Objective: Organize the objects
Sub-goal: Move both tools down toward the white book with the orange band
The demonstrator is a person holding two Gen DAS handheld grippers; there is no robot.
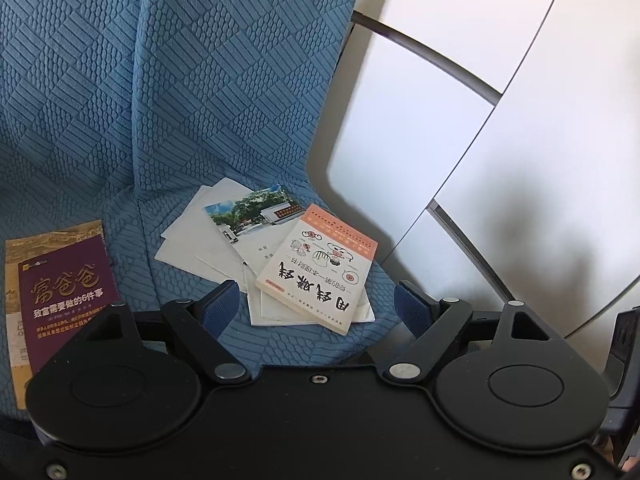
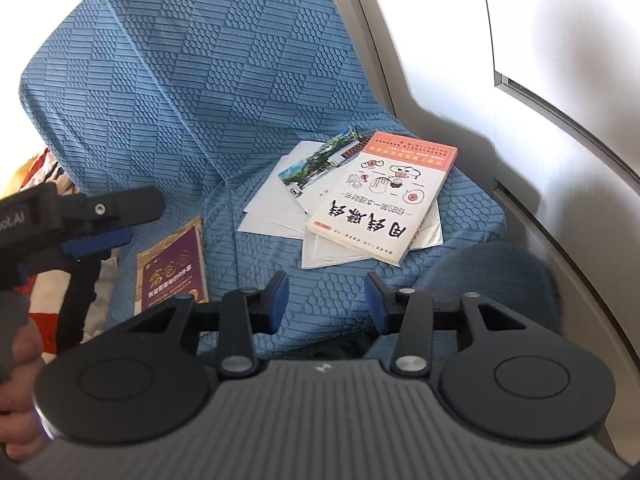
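You have a white book [image 2: 382,196] lying on top of loose papers [image 2: 272,204] and a photo card [image 2: 320,162] on the sofa seat [image 2: 248,288], wall panel [image 2: 560,160] to its right. A second book [image 2: 172,268] lies well apart, left.

Right wrist view: right gripper [image 2: 326,300] hangs over the blue textured sofa cover [image 2: 192,80], jaws partly apart, nothing between the blue pads [image 2: 280,300]. Ahead, white-and-orange book [image 2: 384,196] lies on top of loose white papers [image 2: 276,208] and a photo booklet [image 2: 320,164]. Purple book [image 2: 172,272] lies apart, left. Left gripper [image 2: 96,220] enters at left edge; a hand [image 2: 20,356] grips its handle. White cabinet [image 2: 560,80] at right.
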